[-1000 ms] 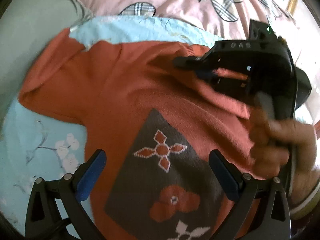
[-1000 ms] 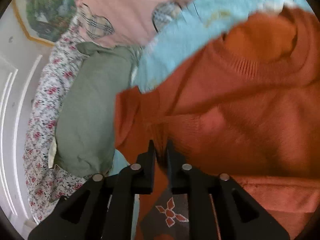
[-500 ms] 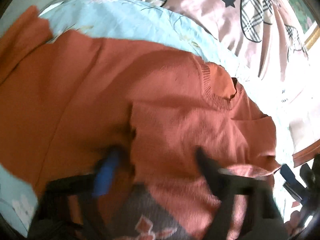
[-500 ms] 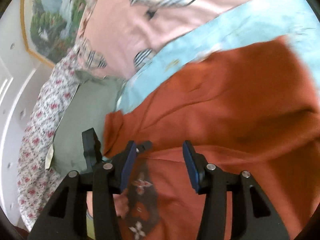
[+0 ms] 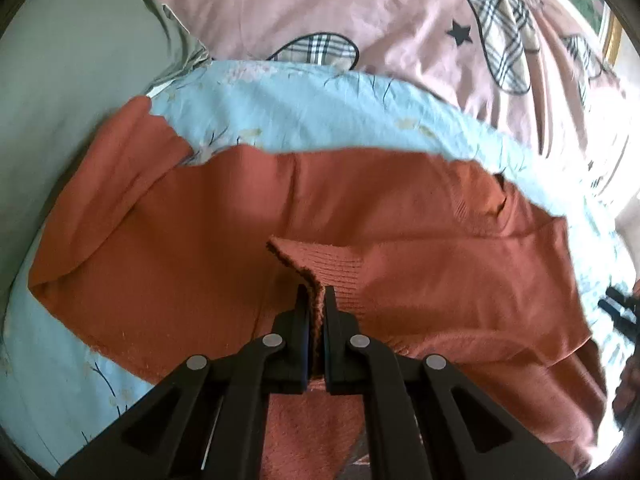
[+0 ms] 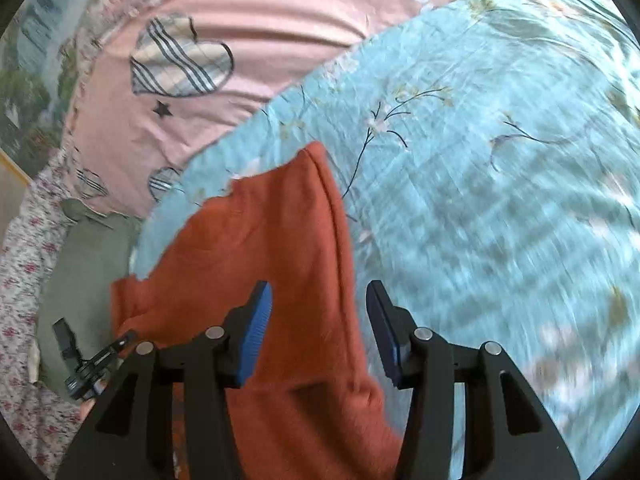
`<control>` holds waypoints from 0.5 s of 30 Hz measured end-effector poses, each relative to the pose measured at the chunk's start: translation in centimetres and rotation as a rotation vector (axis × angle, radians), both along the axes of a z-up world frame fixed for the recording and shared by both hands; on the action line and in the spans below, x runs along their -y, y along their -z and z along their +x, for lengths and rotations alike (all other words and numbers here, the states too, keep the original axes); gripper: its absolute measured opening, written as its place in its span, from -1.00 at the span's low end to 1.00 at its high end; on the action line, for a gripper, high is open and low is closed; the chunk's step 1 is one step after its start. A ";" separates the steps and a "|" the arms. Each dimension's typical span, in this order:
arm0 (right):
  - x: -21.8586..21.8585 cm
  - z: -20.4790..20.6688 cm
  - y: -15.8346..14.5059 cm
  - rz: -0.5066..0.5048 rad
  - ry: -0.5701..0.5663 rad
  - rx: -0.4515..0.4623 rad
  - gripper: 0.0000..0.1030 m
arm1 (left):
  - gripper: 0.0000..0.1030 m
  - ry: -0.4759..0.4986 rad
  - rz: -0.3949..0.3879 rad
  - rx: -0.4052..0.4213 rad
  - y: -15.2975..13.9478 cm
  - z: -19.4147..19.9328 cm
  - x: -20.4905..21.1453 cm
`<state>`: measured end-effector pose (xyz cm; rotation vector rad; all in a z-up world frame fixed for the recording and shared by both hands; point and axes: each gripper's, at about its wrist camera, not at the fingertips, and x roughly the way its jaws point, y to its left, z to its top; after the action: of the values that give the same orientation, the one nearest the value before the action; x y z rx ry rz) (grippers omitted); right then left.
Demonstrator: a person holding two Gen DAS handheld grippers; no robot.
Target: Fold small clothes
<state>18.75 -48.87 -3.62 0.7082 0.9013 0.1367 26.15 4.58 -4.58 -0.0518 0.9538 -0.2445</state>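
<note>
Left wrist: left tool (image 5: 316,300) — earlier spread — now pinching sweater (image 5: 420,264) cuff; right tool (image 6: 318,320) spread.

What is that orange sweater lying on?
The orange sweater lies on a light blue floral sheet, which shows around its edges. A grey-green pillow lies beside it. What is directly beneath the sweater is covered.

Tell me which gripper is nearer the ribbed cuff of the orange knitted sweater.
Left. The left gripper is shut on the ribbed cuff of the orange knitted sweater. The right gripper hovers open over the sweater's far edge, apart from it.
</note>
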 end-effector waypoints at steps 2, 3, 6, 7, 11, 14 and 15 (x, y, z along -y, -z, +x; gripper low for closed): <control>-0.5 1.9 0.8 -0.045 -0.035 -0.024 -0.01 | -0.94 -0.005 0.004 -0.005 0.5 -0.2 0.2; -0.9 2.9 1.3 -0.062 -0.052 -0.040 -0.01 | -0.94 -0.009 0.002 -0.006 0.8 -0.3 0.1; -2.2 5.8 3.7 -0.077 -0.131 -0.105 -0.13 | -0.94 -0.016 -0.005 -0.014 1.0 -0.1 -0.3; -2.3 6.0 4.0 -0.081 -0.141 -0.104 -0.50 | -0.94 -0.016 -0.003 -0.015 1.0 -0.1 -0.2; -0.8 4.8 1.5 -0.154 -0.083 0.004 -0.78 | -0.93 0.037 -0.044 0.015 -0.3 -0.1 1.0; -0.4 5.0 2.2 -0.217 -0.063 -0.025 -0.77 | -0.93 0.071 -0.034 0.008 0.3 0.3 2.6; -0.5 5.2 2.7 -0.223 -0.073 -0.050 -0.73 | -0.93 0.075 -0.012 0.006 0.7 0.5 3.1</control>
<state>23.93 -48.33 -6.31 0.4733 0.9735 0.0818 26.63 1.47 -5.26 -0.0266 0.9493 -0.3194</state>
